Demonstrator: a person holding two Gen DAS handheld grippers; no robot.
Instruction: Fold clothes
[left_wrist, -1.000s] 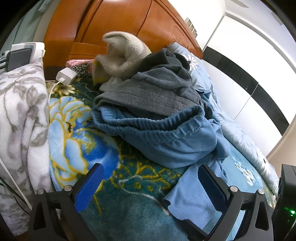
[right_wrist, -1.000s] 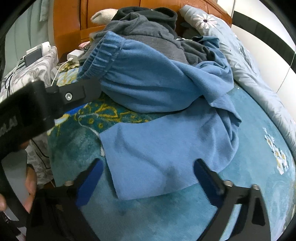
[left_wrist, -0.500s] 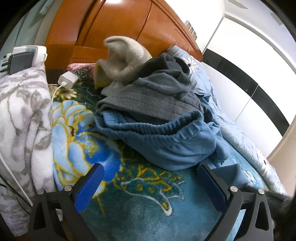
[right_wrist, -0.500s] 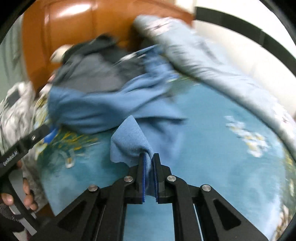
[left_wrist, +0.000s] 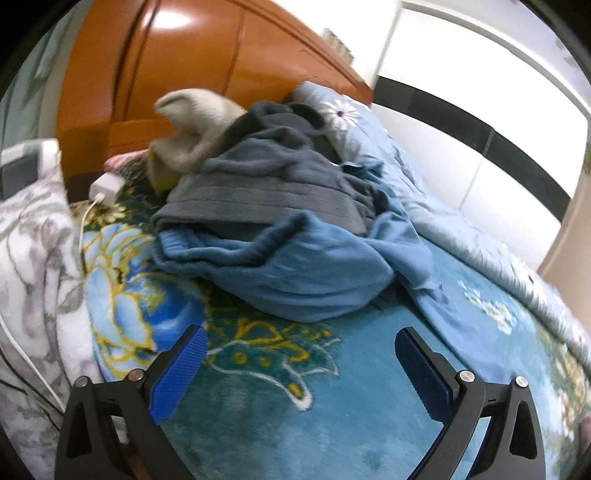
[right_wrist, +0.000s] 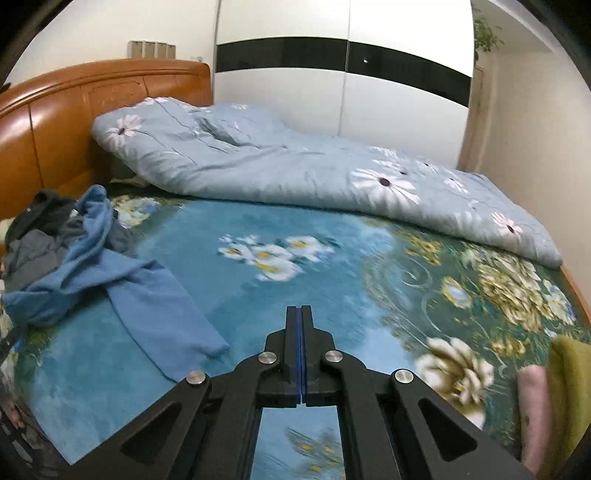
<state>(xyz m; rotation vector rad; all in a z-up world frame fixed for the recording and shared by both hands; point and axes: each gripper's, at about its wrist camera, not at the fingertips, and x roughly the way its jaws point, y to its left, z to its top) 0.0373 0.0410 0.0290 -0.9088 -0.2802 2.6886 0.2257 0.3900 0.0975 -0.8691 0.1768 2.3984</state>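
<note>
A pile of clothes lies near the headboard: a blue garment (left_wrist: 314, 273) in front, a grey ribbed one (left_wrist: 266, 184) on top, and a beige fleecy piece (left_wrist: 195, 125) behind. My left gripper (left_wrist: 300, 334) hangs open over the floral blanket just short of the pile, holding nothing. In the right wrist view the blue garment (right_wrist: 159, 310) trails one long part across the bed, ending left of my right gripper (right_wrist: 299, 308). That gripper is shut, pads together, with no cloth showing between them. The grey garment (right_wrist: 33, 251) sits at the far left.
A light blue daisy quilt (right_wrist: 295, 162) is bunched along the far side of the bed. The wooden headboard (left_wrist: 184, 74) stands behind the pile. A white charger (left_wrist: 105, 186) with a cable and a grey-flowered blanket (left_wrist: 29, 258) are at the left. Folded olive (right_wrist: 572, 387) and pink (right_wrist: 533, 406) clothes lie at the right edge.
My right gripper shut on the blue garment's edge, then swung right and up; the cloth is now out of its jaws, stretched on the bed. The left gripper shifted slightly and rolled.
</note>
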